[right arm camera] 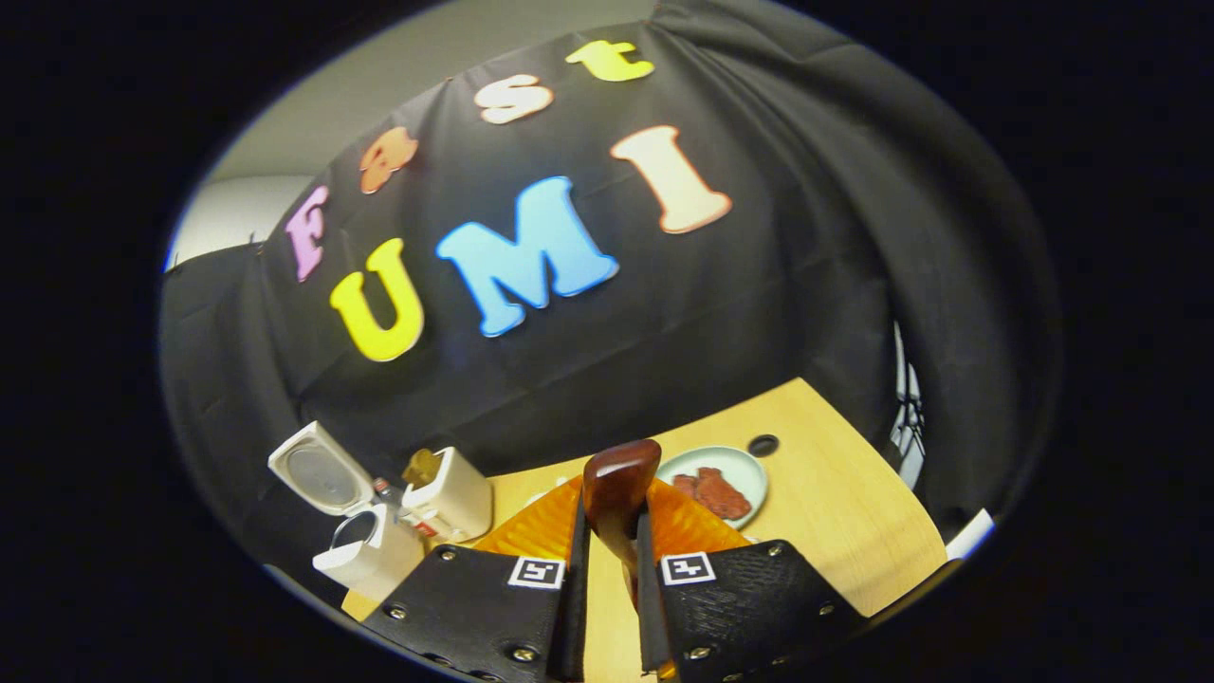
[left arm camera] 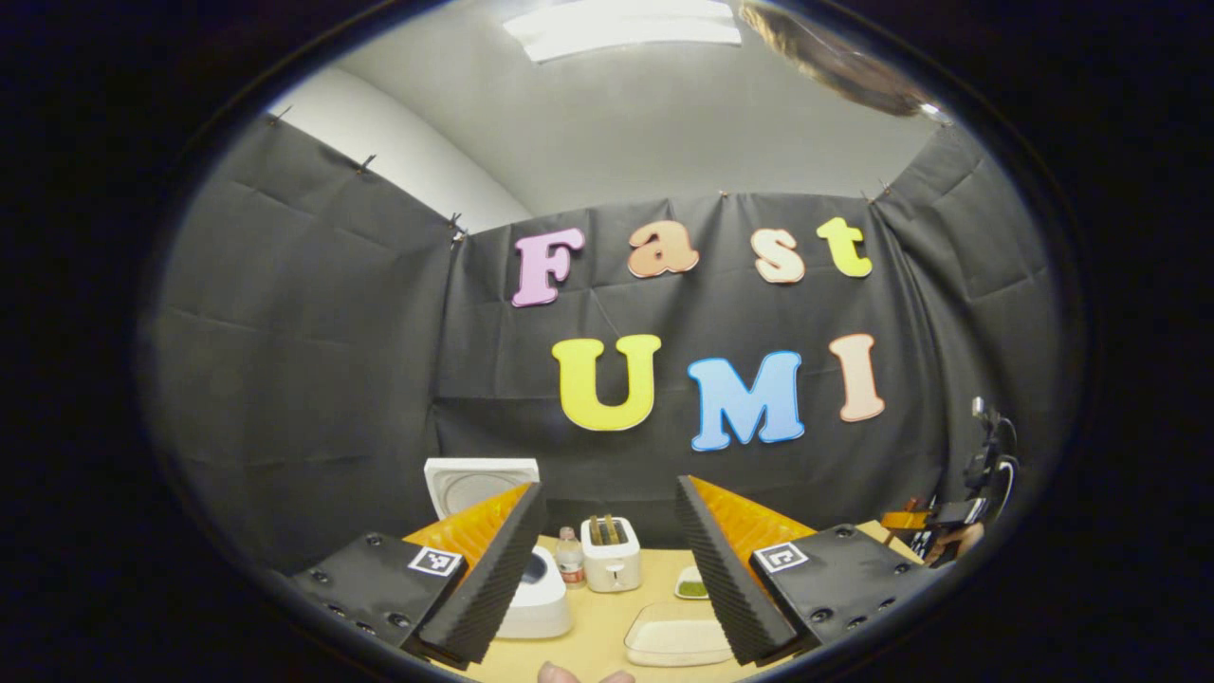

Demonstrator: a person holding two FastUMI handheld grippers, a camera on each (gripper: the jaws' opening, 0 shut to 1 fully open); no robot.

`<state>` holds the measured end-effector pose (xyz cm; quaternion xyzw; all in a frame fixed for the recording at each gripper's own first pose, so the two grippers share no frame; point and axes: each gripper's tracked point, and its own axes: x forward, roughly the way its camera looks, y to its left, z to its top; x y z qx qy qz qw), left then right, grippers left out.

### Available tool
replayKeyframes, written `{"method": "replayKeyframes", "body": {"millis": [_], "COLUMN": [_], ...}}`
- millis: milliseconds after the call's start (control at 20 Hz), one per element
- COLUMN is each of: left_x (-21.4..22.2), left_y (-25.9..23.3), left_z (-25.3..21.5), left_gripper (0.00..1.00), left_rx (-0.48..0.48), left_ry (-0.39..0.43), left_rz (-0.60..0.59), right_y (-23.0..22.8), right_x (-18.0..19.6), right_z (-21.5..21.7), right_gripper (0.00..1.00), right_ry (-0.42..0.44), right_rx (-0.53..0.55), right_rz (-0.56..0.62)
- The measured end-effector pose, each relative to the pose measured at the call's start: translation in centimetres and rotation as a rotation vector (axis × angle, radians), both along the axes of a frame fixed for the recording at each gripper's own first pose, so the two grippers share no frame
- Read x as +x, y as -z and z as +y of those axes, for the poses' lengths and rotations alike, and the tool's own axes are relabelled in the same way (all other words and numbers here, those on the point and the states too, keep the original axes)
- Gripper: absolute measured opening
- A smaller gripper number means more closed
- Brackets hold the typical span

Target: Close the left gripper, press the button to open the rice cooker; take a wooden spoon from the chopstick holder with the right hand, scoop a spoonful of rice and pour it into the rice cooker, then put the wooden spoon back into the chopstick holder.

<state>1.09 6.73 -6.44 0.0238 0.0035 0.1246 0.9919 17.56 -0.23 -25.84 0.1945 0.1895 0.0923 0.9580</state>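
Right gripper [right arm camera: 612, 560] pinching wooden spoon [right arm camera: 620, 486] by the handle, both fingers pressed on it, bowl end jutting up past the fingertips. Likely light, stiff, smooth-varnished, so apt to pivot; firmer hold nearer the bowl advisable. Left gripper [left arm camera: 607, 569] spread wide, holding nothing. Rice cooker [left arm camera: 539, 598] with lid up, just beyond the left finger; rice tray [left arm camera: 675, 636] between the fingers, nearer the right one.

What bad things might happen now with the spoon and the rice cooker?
The wooden spoon is pinched in the right gripper near its bowl end, so it might twist or slip. The rice cooker stands open with its lid up beside the toaster; a swinging spoon might knock them. The left gripper hangs open above the rice tray and might get in the way.
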Motion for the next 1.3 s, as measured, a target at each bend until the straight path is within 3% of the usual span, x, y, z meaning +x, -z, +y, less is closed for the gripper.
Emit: {"method": "replayKeyframes", "body": {"millis": [150,450,650,1000,1100,1150,1300], "left_x": [-0.3,-1.5,-2.5,-4.2,-4.3,-4.4,-4.6], "left_y": [0.2,1.7,3.3,5.8,6.0,6.1,6.1], "left_z": [2.3,6.9,10.4,15.1,16.2,16.5,17.5], "left_gripper": [0.95,0.96,0.96,0.96,0.93,0.96,0.96], "left_rx": [-0.031,-0.065,-0.104,-0.114,-0.119,-0.120,-0.123], "left_ry": [-0.012,-0.024,-0.036,-0.050,-0.056,-0.055,-0.056], "left_rz": [-0.002,0.013,0.041,0.070,0.071,0.071,0.068], "right_y": [-1.8,4.6,10.3,16.3,17.1,17.4,17.6], "right_x": [-0.5,-1.4,-1.9,-3.5,-4.2,-4.4,-4.7], "right_z": [7.1,18.8,20.5,21.1,22.3,22.9,25.1], "right_gripper": [0.23,0.23,0.23,0.23,0.23,0.23,0.23], "right_ry": [-0.110,-0.244,-0.262,-0.295,-0.304,-0.301,-0.277], "right_rx": [0.027,-0.048,-0.158,-0.307,-0.303,-0.282,-0.166], "right_rz": [-0.020,0.069,0.139,0.233,0.257,0.275,0.333]}}
